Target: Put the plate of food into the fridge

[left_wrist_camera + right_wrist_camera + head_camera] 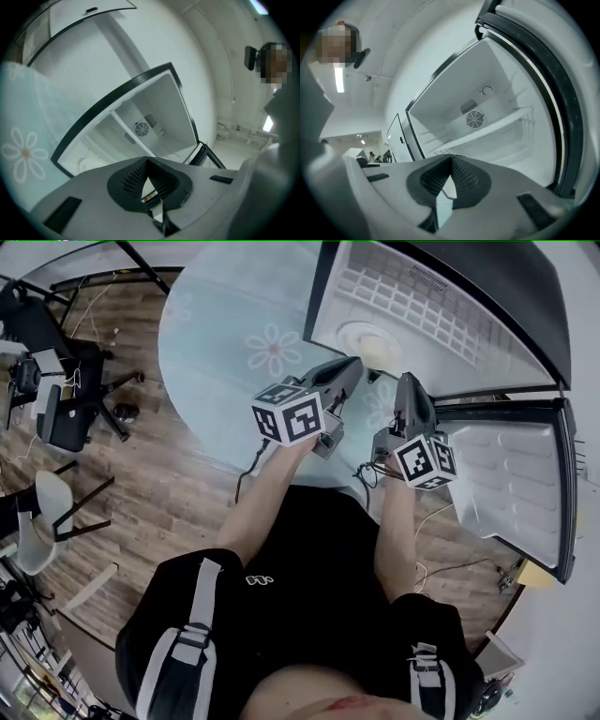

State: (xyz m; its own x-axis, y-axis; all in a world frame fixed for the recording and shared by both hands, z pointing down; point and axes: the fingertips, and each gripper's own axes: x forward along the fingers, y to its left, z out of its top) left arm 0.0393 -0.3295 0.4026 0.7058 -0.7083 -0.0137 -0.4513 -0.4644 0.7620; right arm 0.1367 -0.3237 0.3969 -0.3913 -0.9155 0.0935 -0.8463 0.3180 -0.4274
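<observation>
The fridge (422,306) stands open in front of me, white inside with a black frame. A pale round plate of food (367,337) lies low inside it, faintly visible in the left gripper view as a plate (84,164) at the compartment's lower left. My left gripper (354,364) points at the fridge opening, just short of the plate, and its jaws (148,160) are shut with nothing between them. My right gripper (406,381) hangs beside it to the right, also shut and empty (451,157), facing the fridge's back wall with its round fan (474,120).
The open fridge door (520,484) with its shelves stands at my right. A round table (234,343) with a flower-print cloth is at the fridge's left. Black chairs (66,399) and cables crowd the wooden floor at far left. A white shelf (487,131) crosses the fridge.
</observation>
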